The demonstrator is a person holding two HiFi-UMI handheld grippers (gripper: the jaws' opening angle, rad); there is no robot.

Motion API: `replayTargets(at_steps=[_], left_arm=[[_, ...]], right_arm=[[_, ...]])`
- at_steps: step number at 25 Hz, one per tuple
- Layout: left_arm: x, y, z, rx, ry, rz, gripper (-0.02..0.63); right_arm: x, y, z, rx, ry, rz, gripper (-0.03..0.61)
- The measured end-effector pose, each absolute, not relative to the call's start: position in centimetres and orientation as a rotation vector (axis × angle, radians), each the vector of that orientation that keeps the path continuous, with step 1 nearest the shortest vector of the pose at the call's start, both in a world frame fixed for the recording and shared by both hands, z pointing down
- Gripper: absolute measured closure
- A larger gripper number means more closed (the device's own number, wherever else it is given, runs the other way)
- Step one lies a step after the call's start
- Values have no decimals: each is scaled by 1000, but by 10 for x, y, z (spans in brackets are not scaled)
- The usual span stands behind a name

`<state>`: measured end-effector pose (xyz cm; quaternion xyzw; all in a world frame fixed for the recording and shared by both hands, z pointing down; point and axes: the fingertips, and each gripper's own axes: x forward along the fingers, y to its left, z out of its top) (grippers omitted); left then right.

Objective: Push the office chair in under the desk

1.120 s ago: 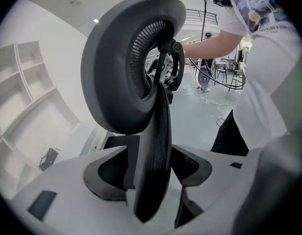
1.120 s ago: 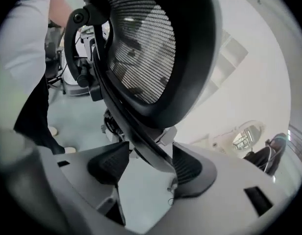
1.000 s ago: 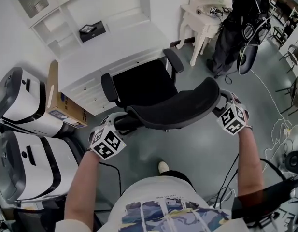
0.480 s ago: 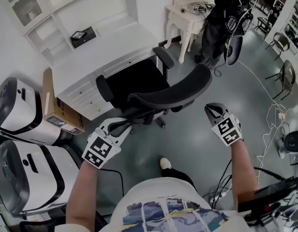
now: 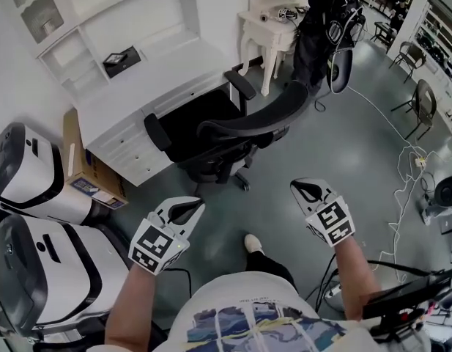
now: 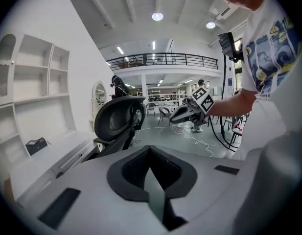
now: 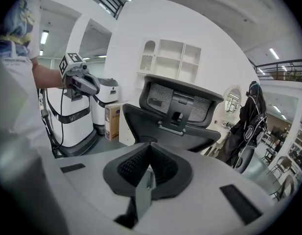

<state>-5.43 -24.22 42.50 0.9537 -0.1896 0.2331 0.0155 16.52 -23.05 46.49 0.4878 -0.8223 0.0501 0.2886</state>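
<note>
**Left edge:** two white machines with black trim, the upper machine point(image 5: 28, 171) and the lower machine point(image 5: 42, 270), stand side by side on the grey floor point(image 5: 284, 152).

**Just right of the upper machine:** a cardboard box point(image 5: 83, 163) stands on end.

**Upper left:** a flat black object point(image 5: 121, 56).

**Top centre:** a small white side table point(image 5: 266, 24) with curved legs, small items on its top.

**Just right of it:** a dark hanging bag point(image 5: 321, 28).

**Right:** a white cable point(image 5: 412, 166) trails over the floor, and a metal-framed chair point(image 5: 423, 97) stands near the upper right edge.
</note>
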Motion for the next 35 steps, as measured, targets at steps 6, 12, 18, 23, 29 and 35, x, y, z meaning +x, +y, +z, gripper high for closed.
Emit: replayTargets(at_steps=[6, 12, 18, 23, 29, 35], left_arm=[[-71, -198, 415, 2950, -634, 603, 601], [-83, -158, 405, 2944, -627, 511, 601], [-86, -125, 407, 2940, -604, 516, 601], [-87, -106, 407, 2946, -584, 512, 601], [-85, -92, 408, 2948, -565, 504, 601], [-78, -84, 407, 2952, -553, 502, 601]], right_arm=[[125, -178, 462, 1352, -2262, 186, 554], [95, -135, 455, 1366, -2301, 197, 554], [77, -100, 452, 1390, -2332, 216, 554], [63, -80, 451, 1369, -2348, 218, 554], [56, -65, 446, 1359, -2362, 196, 554], [51, -60, 438, 1348, -2390, 192, 554]])
